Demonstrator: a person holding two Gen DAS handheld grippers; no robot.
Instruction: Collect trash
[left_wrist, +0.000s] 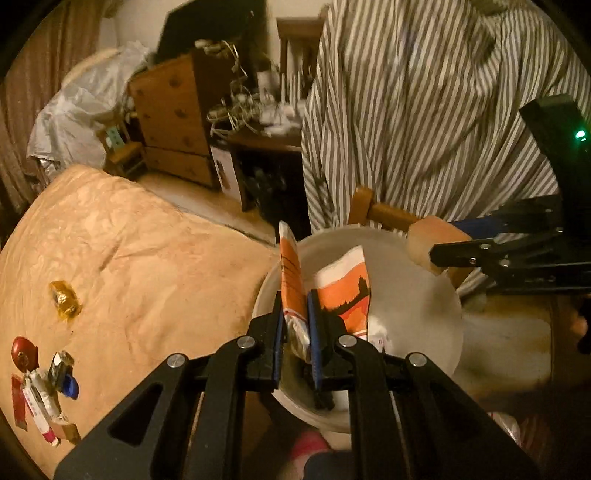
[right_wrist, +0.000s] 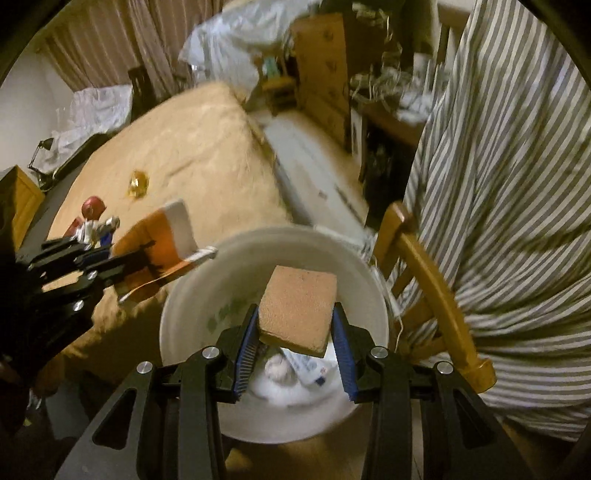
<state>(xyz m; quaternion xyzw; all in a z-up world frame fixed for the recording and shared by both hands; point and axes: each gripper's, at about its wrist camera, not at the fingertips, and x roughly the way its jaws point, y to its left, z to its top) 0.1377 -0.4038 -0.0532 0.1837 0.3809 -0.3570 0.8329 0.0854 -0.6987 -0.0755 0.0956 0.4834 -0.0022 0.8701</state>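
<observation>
My left gripper (left_wrist: 295, 299) is shut on an orange-and-white wrapper (left_wrist: 290, 266) and holds it over the open white bin (left_wrist: 413, 295). My right gripper (right_wrist: 295, 308) is shut on a flat tan sponge-like block (right_wrist: 303, 291), also above the bin (right_wrist: 184, 306). White crumpled scraps lie at the bin's bottom. The right wrist view shows the left gripper (right_wrist: 140, 254) with the wrapper (right_wrist: 162, 236) at the bin's left rim. On the bed lie a gold wrapper (left_wrist: 65, 299), a red round item (left_wrist: 23, 350) and a small pile of wrappers (left_wrist: 44, 398).
A tan bed cover (left_wrist: 147, 258) spreads left of the bin. A wooden chair (right_wrist: 424, 266) stands right behind it, with striped grey-and-white cloth (right_wrist: 498, 184) over it. A wooden dresser (left_wrist: 173, 118) and a cluttered dark desk (left_wrist: 266, 140) stand further back.
</observation>
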